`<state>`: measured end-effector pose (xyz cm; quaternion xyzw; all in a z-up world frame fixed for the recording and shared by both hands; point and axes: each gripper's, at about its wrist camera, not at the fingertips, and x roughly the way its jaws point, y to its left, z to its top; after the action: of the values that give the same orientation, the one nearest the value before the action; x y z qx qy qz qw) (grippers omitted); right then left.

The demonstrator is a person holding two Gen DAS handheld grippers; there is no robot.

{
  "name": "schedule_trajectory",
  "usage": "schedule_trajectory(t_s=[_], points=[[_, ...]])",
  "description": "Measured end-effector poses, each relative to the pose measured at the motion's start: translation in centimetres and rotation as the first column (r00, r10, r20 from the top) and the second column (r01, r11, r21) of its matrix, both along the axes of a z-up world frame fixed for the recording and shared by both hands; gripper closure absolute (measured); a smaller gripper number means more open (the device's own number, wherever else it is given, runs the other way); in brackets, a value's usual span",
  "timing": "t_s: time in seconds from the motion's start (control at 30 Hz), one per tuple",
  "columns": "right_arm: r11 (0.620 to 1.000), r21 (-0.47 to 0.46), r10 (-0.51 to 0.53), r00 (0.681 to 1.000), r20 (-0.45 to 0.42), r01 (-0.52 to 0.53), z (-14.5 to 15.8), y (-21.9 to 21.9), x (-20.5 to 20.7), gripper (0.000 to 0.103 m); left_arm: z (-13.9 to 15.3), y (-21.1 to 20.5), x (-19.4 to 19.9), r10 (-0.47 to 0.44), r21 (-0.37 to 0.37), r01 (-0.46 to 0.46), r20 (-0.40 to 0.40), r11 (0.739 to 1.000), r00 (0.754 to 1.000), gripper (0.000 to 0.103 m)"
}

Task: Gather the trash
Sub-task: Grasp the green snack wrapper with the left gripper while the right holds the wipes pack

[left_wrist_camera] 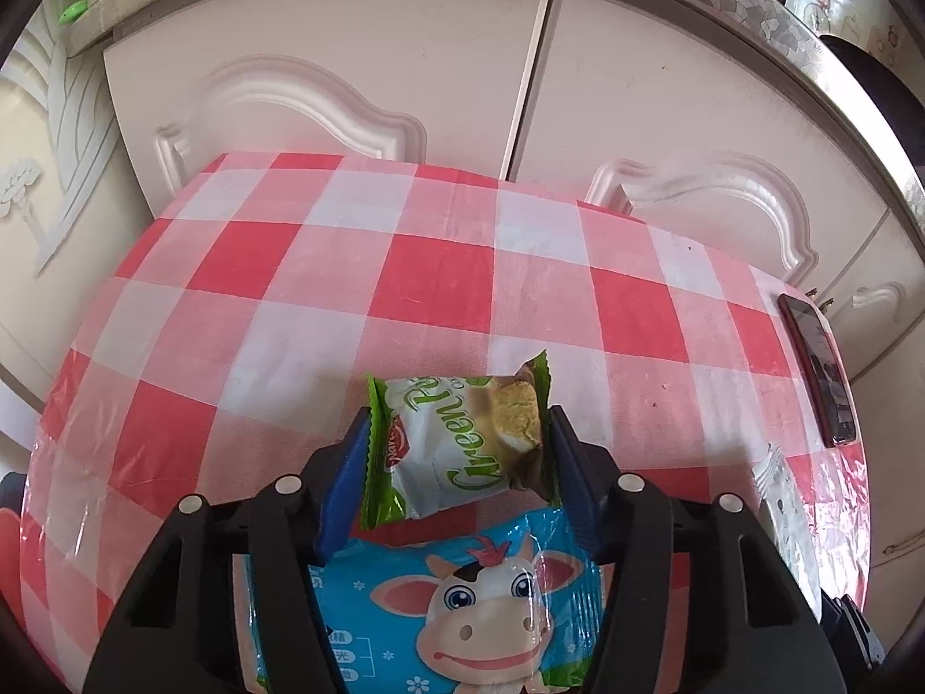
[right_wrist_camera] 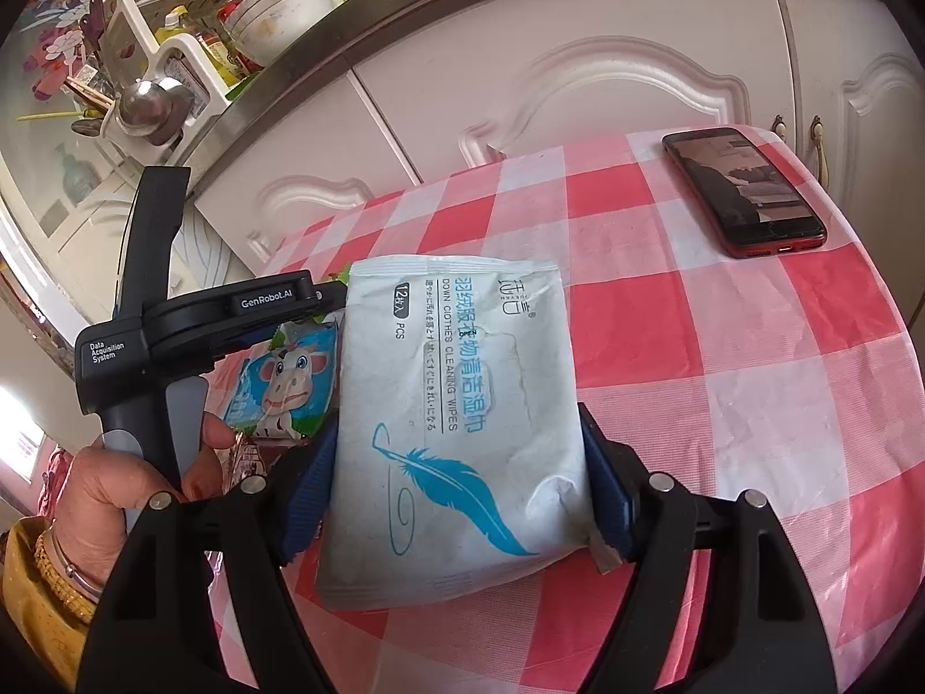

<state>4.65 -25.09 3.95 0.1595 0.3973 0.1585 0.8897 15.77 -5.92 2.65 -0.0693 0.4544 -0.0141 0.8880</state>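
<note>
My left gripper [left_wrist_camera: 457, 439] is shut on a green and white snack wrapper [left_wrist_camera: 462, 439], held above the red checked tablecloth [left_wrist_camera: 404, 266]. Below it lies a blue wrapper with a cartoon cow [left_wrist_camera: 462, 607]. My right gripper [right_wrist_camera: 457, 462] is shut on a pale blue wet-wipes pack [right_wrist_camera: 457, 405] with a feather print. In the right wrist view the left gripper body [right_wrist_camera: 191, 318] stands at the left, held by a hand, with the cow wrapper [right_wrist_camera: 289, 381] under it. The wipes pack edge shows at the right of the left wrist view [left_wrist_camera: 786, 520].
A red phone [right_wrist_camera: 746, 191] lies screen up at the table's far right; it also shows in the left wrist view [left_wrist_camera: 821, 370]. White cabinet doors [left_wrist_camera: 376, 75] stand right behind the table. A counter with bowls and bottles [right_wrist_camera: 277, 6] runs above them.
</note>
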Motion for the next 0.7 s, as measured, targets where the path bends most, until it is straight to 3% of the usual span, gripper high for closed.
schedule_trajectory(t_s=[0.2,0.7], points=[[1.000,0.006,0.001,1.000,0.000,-0.001,0.0,-0.1,0.0,0.027,0.4,0.9,-0.8,0.006,-0.009,-0.006,0.007,1.000,1.000,0.052],[0.999,0.016,0.029,1.000,0.006,-0.029,0.1,0.1,-0.1,0.027,2.7,4.4,-5.9,0.008,-0.073,-0.004,0.056,0.997,0.998,0.052]])
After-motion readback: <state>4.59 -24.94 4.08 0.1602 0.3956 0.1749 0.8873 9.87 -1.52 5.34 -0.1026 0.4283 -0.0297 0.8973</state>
